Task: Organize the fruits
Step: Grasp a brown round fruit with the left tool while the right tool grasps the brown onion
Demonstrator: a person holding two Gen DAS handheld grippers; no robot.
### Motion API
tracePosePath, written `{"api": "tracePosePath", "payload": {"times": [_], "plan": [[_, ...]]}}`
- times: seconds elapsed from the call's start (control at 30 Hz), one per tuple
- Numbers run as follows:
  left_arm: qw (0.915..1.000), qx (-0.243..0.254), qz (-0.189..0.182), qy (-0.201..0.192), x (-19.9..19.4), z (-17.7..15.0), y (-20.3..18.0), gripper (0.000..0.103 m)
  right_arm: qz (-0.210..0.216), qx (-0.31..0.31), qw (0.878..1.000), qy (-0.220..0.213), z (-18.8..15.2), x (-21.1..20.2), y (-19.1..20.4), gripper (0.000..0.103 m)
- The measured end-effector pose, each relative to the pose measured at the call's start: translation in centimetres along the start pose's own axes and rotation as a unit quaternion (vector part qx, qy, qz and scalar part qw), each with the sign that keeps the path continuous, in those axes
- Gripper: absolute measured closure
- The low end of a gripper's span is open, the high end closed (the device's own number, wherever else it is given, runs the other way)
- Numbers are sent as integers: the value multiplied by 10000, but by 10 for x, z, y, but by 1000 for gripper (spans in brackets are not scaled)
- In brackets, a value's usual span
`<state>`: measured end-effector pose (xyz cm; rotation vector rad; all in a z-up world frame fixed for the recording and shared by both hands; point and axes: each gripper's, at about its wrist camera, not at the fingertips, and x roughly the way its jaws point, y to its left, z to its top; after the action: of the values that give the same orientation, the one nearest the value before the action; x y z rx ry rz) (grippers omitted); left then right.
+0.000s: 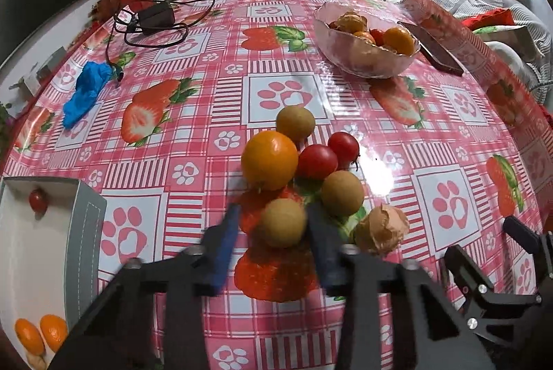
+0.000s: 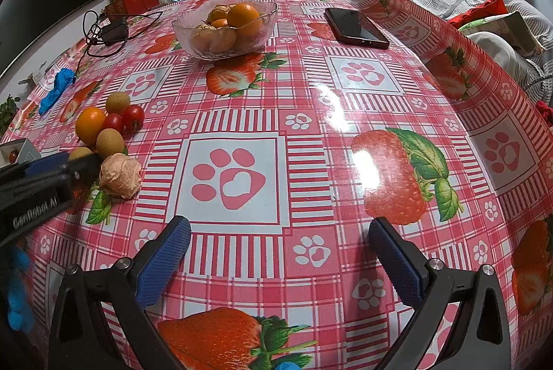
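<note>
My left gripper (image 1: 274, 210) is shut on a round brown longan (image 1: 283, 223), its blue pads blurred on either side of the fruit. Around it on the tablecloth lie an orange (image 1: 269, 159), two cherry tomatoes (image 1: 317, 160), two more longans (image 1: 342, 193) and a papery husked fruit (image 1: 382, 230). A white box (image 1: 20, 249) at the lower left holds a cherry tomato (image 1: 37, 200) and small oranges (image 1: 29, 335). The glass bowl (image 1: 366, 62) of fruit stands further back on the right. My right gripper (image 2: 280, 224) is open over bare tablecloth.
A phone (image 2: 356, 26) lies at the far right, beside the tablecloth's raised, rolled edge (image 2: 432, 34). A charger with coiled cable (image 1: 155, 17) and a blue glove (image 1: 86, 93) lie at the far left. Clutter and a sofa sit beyond the table.
</note>
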<state>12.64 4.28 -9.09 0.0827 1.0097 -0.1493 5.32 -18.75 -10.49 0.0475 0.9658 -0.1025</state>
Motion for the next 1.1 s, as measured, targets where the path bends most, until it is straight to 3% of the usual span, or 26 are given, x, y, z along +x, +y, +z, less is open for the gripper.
{"api": "tracePosePath", "payload": {"times": [0.3, 0.5, 0.77, 0.87, 0.93, 0.97, 1.0, 1.03, 1.1], "plan": [[10000, 1, 6, -13, -14, -22, 16, 74, 3, -9, 10000, 42, 0, 0, 1, 0], [9998, -18, 175, -123, -27, -44, 37, 74, 725, -482, 9958, 271, 4, -3, 38, 0], [9996, -211, 173, -39, -31, -51, 52, 74, 913, -623, 9935, 269, 29, 13, 74, 0], [9995, -231, 200, -90, -30, -51, 51, 74, 744, -741, 9942, 216, 29, 11, 80, 15], [9994, -253, 204, -85, -30, -51, 51, 74, 649, -894, 9938, 135, 29, 8, 86, 43], [9995, -260, 190, -62, -30, -51, 51, 74, 661, -963, 9931, 101, 29, 7, 88, 50], [9995, -281, 164, -26, -30, -51, 52, 74, 709, -984, 9926, 92, 30, 7, 89, 67], [9995, -313, 105, 28, -31, -52, 53, 74, 753, -989, 9922, 101, 30, 6, 89, 72], [9994, -342, 15, 79, -35, -54, 53, 74, 990, -831, 9915, 174, 31, 4, 83, 73]]}}
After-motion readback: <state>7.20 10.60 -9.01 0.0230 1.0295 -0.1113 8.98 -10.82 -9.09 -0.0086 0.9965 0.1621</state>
